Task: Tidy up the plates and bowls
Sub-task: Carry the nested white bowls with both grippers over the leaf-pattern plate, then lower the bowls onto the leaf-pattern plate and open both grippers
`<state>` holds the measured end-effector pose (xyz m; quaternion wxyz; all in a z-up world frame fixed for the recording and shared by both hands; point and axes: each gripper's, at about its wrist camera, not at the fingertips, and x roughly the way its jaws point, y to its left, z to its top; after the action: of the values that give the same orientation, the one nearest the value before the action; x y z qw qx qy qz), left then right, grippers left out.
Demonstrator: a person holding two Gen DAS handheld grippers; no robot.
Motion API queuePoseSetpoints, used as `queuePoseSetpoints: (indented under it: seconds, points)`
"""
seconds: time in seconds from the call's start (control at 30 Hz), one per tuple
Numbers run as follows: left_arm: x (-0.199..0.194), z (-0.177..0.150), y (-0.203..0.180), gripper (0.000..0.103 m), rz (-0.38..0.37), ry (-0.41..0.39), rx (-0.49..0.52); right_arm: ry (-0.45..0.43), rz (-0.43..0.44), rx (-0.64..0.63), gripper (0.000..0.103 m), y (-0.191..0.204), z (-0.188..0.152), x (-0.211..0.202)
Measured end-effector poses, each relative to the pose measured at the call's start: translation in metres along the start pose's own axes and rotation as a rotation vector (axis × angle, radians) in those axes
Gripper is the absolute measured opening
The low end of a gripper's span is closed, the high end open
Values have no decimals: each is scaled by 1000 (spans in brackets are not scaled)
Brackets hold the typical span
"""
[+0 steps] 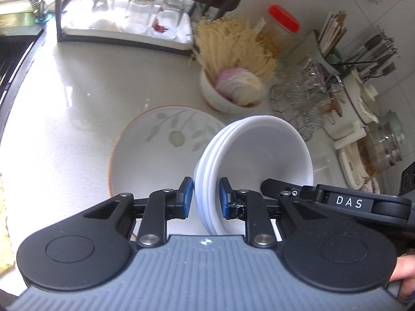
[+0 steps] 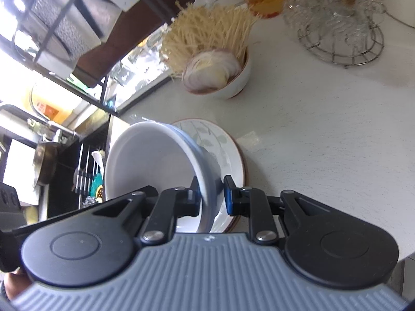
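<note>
Two grippers share one load: a nested stack of white bowls point(image 1: 249, 160), tipped on edge over the leaf-patterned plate point(image 1: 155, 145) that lies flat on the desk point(image 1: 77, 90). The left gripper point(image 1: 206, 197) is clenched on the stack's rim, one blue pad on the outside and one inside the top bowl. The right gripper point(image 2: 211, 194) pinches the opposite rim in the same way, its jaws closed on the wall.

The main risk, as I judge it, is the stack coming apart. Several rims show in the left view, and the pads may press only some of them, so a looser bowl could slip out as the stack tilts and strike the plate. Glazed ware is slick, and a rim pinch gives little hold against twisting.

If the two grippers move out of step, the rim could lever free of one pair of pads, leaving the other to carry the whole weight.

Setting down is a further hazard: coming in at this tilt, the stack's foot could hit the plate hard or slide off its centre. The bowl of onion and noodles point(image 1: 230, 90) stands near behind, and a wide swing could knock it.
</note>
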<state>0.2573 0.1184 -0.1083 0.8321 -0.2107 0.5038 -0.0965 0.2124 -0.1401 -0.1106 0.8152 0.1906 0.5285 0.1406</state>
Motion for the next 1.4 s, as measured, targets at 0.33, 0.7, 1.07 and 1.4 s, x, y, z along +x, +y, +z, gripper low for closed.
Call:
queuePoseSetpoints:
  seconds: [0.33, 0.7, 1.07, 1.4]
  points:
    - [17, 5, 14, 24, 56, 9, 6, 37, -7, -34, 21, 7, 8, 29]
    - [31, 9, 20, 24, 78, 38, 20, 66, -31, -84, 22, 13, 8, 45]
    - [32, 9, 27, 45, 74, 53, 0, 62, -43, -91, 23, 18, 14, 47]
    - [5, 13, 18, 46, 61, -12, 60, -48, -41, -103, 44, 26, 16, 19]
